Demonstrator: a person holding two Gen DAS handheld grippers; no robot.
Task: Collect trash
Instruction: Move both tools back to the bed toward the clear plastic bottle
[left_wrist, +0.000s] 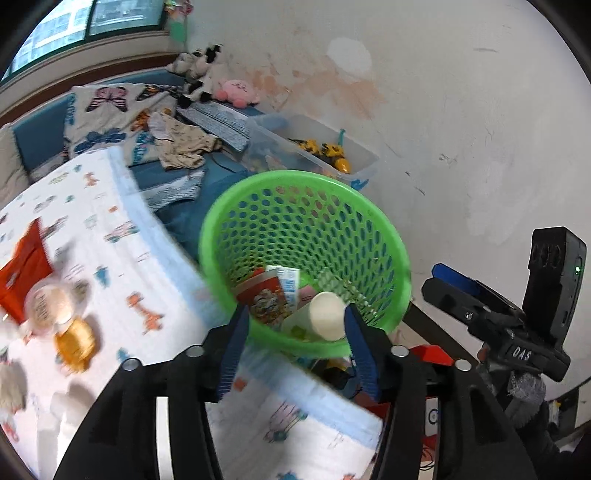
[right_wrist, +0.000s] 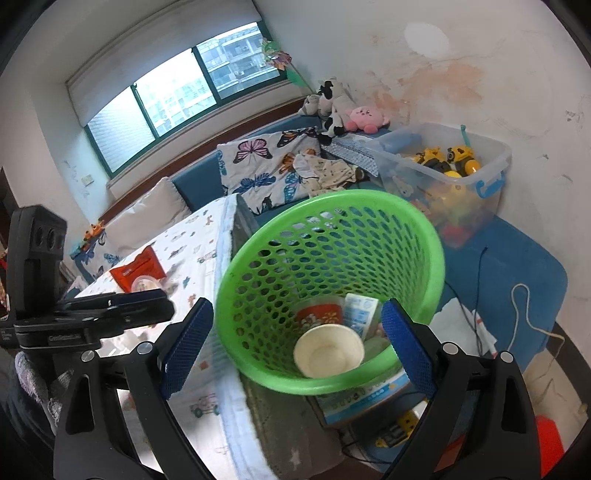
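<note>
Green perforated plastic basket (right_wrist: 332, 258), tilted beside the cloth-covered table (right_wrist: 192, 266), held a white paper cup (right_wrist: 328, 350) and cartons; remaining trash, such as the red wrapper (left_wrist: 22, 273), was probably best dropped centrally. Left gripper (left_wrist: 293, 321) stood partly open, apparently straddling the rim, contact uncertain. Right gripper (right_wrist: 295, 343) gaped wide, empty.

Left hand-held gripper (left_wrist: 295, 332) open, straddling green basket (left_wrist: 369, 236) rim.

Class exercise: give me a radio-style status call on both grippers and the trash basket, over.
Left gripper open, right gripper open, nothing held. Green basket holds paper cup and cartons. Red packet and jars on table, uncollected. Path clear.
</note>
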